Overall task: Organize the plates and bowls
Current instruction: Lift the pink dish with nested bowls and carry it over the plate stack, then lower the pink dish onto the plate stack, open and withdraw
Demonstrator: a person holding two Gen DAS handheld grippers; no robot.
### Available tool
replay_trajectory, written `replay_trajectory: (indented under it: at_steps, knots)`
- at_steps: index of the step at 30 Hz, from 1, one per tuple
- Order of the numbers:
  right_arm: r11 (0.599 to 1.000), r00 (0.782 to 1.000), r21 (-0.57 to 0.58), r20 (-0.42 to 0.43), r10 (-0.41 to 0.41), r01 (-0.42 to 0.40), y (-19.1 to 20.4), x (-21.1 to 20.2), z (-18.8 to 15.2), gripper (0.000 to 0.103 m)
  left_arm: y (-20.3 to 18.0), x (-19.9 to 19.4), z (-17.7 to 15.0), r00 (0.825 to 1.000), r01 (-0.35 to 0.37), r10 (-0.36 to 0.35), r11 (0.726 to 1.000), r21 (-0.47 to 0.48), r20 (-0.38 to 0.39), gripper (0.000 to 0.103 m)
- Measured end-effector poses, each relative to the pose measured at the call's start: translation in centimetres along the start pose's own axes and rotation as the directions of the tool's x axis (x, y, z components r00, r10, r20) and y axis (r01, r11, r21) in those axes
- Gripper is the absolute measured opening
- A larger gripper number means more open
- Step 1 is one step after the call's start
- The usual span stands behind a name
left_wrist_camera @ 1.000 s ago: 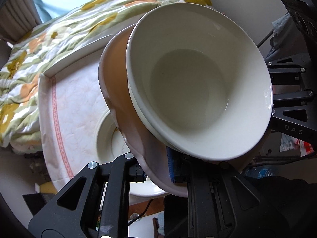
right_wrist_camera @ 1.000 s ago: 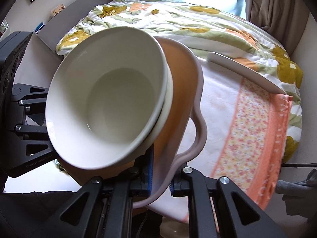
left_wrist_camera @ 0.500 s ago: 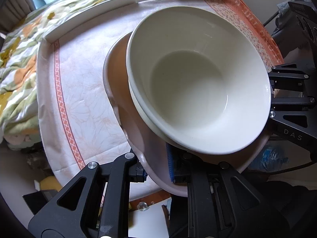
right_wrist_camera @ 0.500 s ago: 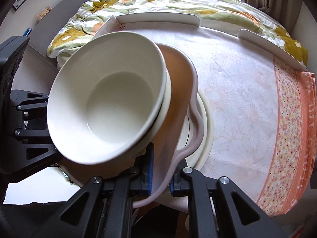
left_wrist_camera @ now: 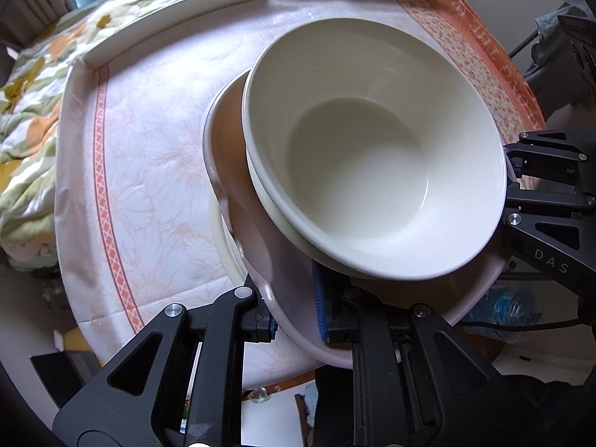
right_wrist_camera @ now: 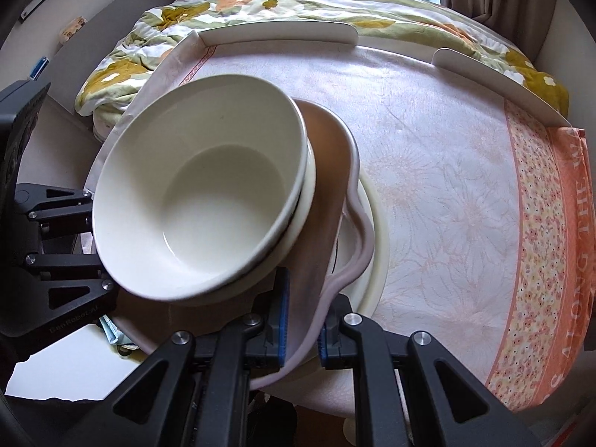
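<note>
A pink wavy-rimmed plate [left_wrist_camera: 260, 257] [right_wrist_camera: 327, 171] carries two nested cream bowls [left_wrist_camera: 372, 156] [right_wrist_camera: 201, 201]. My left gripper [left_wrist_camera: 294, 316] is shut on one edge of the pink plate. My right gripper [right_wrist_camera: 301, 331] is shut on the opposite edge. The plate is held nearly level, just above a cream plate [left_wrist_camera: 227, 246] [right_wrist_camera: 372, 234] that lies on the table. Each gripper shows in the other's view, the right gripper [left_wrist_camera: 547, 201] at the right edge and the left gripper [right_wrist_camera: 44, 238] at the left edge.
The table has a pale floral cloth [left_wrist_camera: 149, 141] [right_wrist_camera: 447, 156] with an orange border [right_wrist_camera: 540, 260]. White raised rails [right_wrist_camera: 279, 33] line its far edge. A flowered quilt [right_wrist_camera: 260, 0] lies beyond. A blue bottle [left_wrist_camera: 506, 305] lies on the floor.
Both grippers have tipped the pink plate with the bowls from steeply tilted toward level and lowered it over the cream plate on the table.
</note>
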State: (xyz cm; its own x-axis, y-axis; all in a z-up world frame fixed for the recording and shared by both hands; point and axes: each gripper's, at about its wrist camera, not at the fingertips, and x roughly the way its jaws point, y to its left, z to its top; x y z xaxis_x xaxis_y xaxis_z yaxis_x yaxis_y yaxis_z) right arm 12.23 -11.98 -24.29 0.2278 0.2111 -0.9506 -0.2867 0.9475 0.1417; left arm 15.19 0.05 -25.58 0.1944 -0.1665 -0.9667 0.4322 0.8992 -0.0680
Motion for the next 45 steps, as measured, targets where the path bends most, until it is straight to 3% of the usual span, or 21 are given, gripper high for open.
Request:
replay_trajectory:
  at_steps: [9,15,31,38,42,45]
  knots:
    - [0.999,1.000,0.031,0.006,-0.020,0.020,0.1,0.2,-0.6,0.012,0.3,0.2,-0.9,0.999,-0.030,0.034,0.992,-0.123,0.032,0.013]
    - [0.992,0.999,0.123,0.004,-0.042,0.041,-0.3,-0.1,-0.8,0.012,0.5,0.1,-1.1,0.998,-0.033,0.044,0.972,-0.234,0.042,0.013]
    - [0.983,0.998,0.178,0.040,-0.044,0.036,-0.5,-1.8,-1.7,0.012,1.1,-2.1,-1.5,0.998,-0.024,0.042,0.955,-0.296,0.055,0.014]
    - [0.980,0.995,0.196,0.091,-0.045,0.026,-0.5,-4.6,-2.3,0.012,1.1,-6.4,-2.7,0.992,0.003,0.037,0.949,-0.316,0.120,0.014]
    - [0.980,0.987,0.201,0.156,-0.041,0.009,-0.3,-8.1,-3.2,0.012,0.8,-10.9,-4.2,0.977,0.012,0.060,0.943,-0.333,0.205,0.014]
    - [0.984,0.968,0.180,0.246,-0.054,0.009,0.4,-12.1,-3.9,0.012,-0.3,-16.3,-5.3,0.934,0.011,0.104,0.948,-0.318,0.341,0.014]
